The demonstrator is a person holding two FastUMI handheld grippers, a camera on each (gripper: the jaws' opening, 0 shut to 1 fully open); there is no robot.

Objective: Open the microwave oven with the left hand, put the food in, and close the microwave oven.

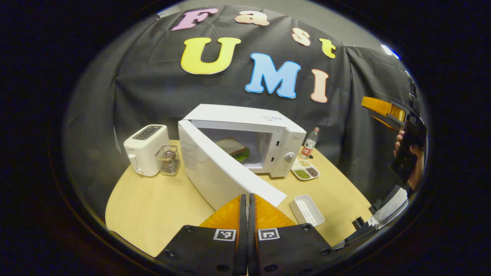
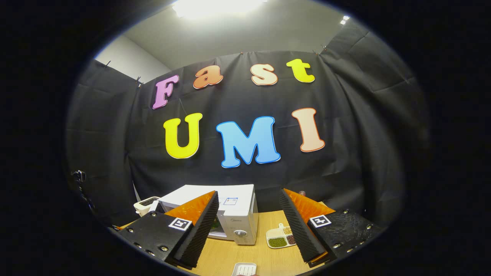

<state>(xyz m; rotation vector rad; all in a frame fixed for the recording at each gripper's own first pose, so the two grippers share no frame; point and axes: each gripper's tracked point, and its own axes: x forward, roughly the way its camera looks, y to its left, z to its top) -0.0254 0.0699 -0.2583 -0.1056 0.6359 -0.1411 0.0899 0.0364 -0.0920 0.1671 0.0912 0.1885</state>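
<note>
Pressed together, my left claw [image 1: 246, 214] shows its two orange fingers flat against each other with nothing between them, their tips just in front of the free edge of the microwave door [image 1: 226, 174]. I see my right claw [image 2: 248, 226] spread wide, holding nothing, raised above the near edge of the table [image 1: 153, 207]; in the left gripper view it sits high at the right, gripped by a hand [image 1: 412, 153].

Just beyond the left claw, a small white empty tray [image 1: 307, 210] lies near the table's near right edge. The door stands swung out toward me, hinged at its left side. Behind it the white microwave oven [image 1: 264, 142] sits at the middle of the table, and the food, a sandwich [image 1: 233, 148] with green leaves, rests inside its open cavity.

Left of the oven, a white toaster [image 1: 145, 149] stands near the far left edge, with a clear holder [image 1: 168, 160] touching its right side. Right of the oven lies a divided dish of seeds [image 1: 305, 168], and behind that a plastic bottle [image 1: 309, 143] stands upright at the far right edge.
</note>
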